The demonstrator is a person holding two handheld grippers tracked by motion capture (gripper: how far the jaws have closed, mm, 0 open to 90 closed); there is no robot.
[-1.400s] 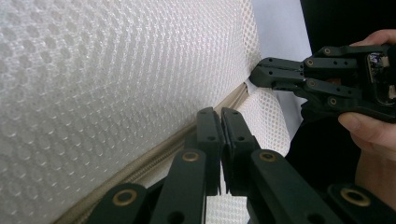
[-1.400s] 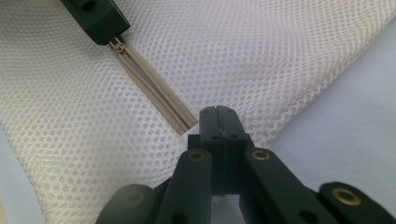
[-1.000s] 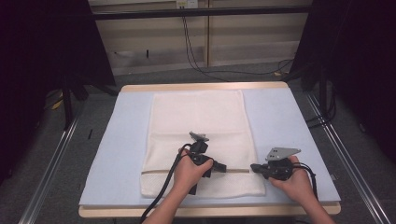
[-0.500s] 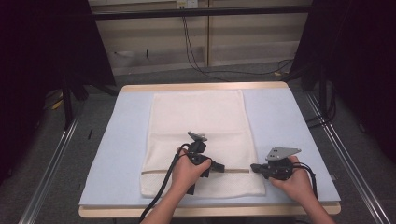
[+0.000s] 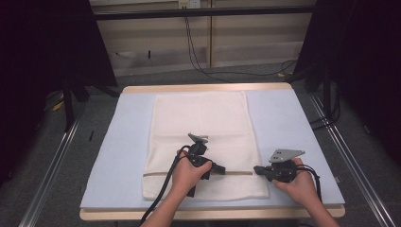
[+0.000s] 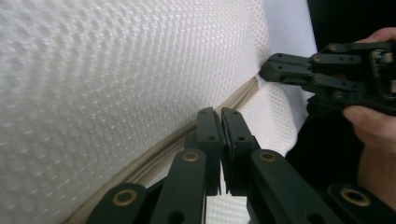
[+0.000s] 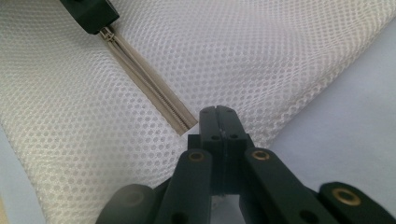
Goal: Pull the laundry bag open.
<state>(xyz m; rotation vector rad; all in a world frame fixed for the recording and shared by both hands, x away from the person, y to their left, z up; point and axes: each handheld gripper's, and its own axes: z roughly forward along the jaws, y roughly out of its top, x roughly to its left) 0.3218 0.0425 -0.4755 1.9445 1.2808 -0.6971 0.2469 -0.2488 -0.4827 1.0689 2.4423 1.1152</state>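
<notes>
A white mesh bag (image 5: 203, 118) lies flat on the light blue mat, with a beige zipper (image 5: 236, 173) running across it near its front edge. My left gripper (image 5: 221, 169) lies low on the bag, its jaws shut on the zipper pull about midway along the zipper (image 6: 233, 95). In the left gripper view the tips (image 6: 220, 112) meet right at the zipper band. My right gripper (image 5: 257, 169) points left at the zipper's right end. Its jaws (image 7: 217, 111) are shut on the mesh beside the end of the zipper (image 7: 149, 88). The left gripper (image 7: 100, 23) sits farther up that zipper.
The blue mat (image 5: 283, 118) covers a wooden table whose edge (image 5: 208, 88) shows at the back. Metal rails (image 5: 52, 161) run along both sides on the floor. Cables (image 5: 198, 56) hang at the back wall.
</notes>
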